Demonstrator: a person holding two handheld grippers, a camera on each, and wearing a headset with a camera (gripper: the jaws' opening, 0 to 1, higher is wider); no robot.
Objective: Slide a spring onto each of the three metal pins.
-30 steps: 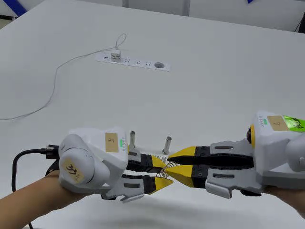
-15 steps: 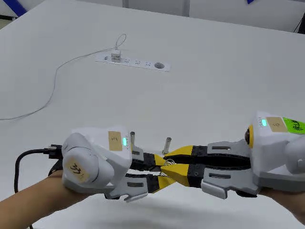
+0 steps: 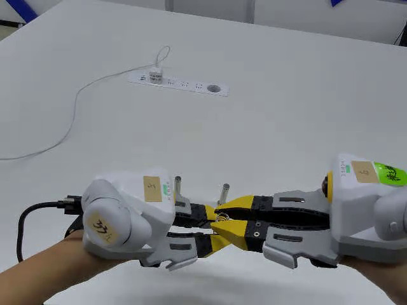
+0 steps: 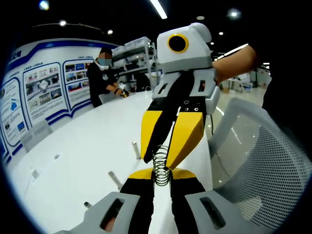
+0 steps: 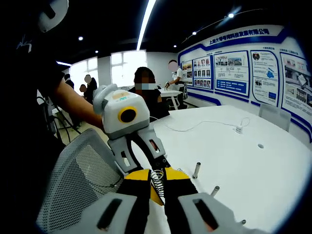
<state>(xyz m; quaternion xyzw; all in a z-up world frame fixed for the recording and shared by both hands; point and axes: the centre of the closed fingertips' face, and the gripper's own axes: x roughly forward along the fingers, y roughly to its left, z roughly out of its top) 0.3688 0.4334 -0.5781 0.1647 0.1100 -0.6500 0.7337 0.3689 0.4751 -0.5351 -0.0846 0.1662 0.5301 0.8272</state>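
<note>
- Two grippers meet tip to tip low in the head view. The left gripper [image 3: 215,229] reaches in from the lower left and the right gripper [image 3: 221,221] from the lower right.
- A small spring [image 3: 222,218] sits where their yellow tips come together, off the white table [image 3: 286,114].
- Two pins [image 3: 224,192] stand upright on the table just behind the tips, bare and apart from the spring.
- A power strip [image 3: 181,82] lies in the upper middle, well away, and a cable [image 3: 76,95] runs from it toward the left edge.
- In the left gripper view, the left gripper [image 4: 161,176] has its jaws drawn in close, pinching the lower end of the spring [image 4: 160,168].
- The right gripper [image 4: 161,155] comes down from the top of that view and its yellow jaws narrow onto the spring's upper end.
- Three pins [image 4: 136,150] stand in a row at lower left, and a mesh chair [image 4: 258,161] is at the right.
- In the right gripper view, the right gripper [image 5: 157,179] has its jaws nearly closed around the spring [image 5: 157,181], low in the centre.
- The left gripper [image 5: 156,168] faces it from above.
- The pins [image 5: 196,169] stand to the lower right of the spring, and the chair [image 5: 83,180] is at the lower left.
</note>
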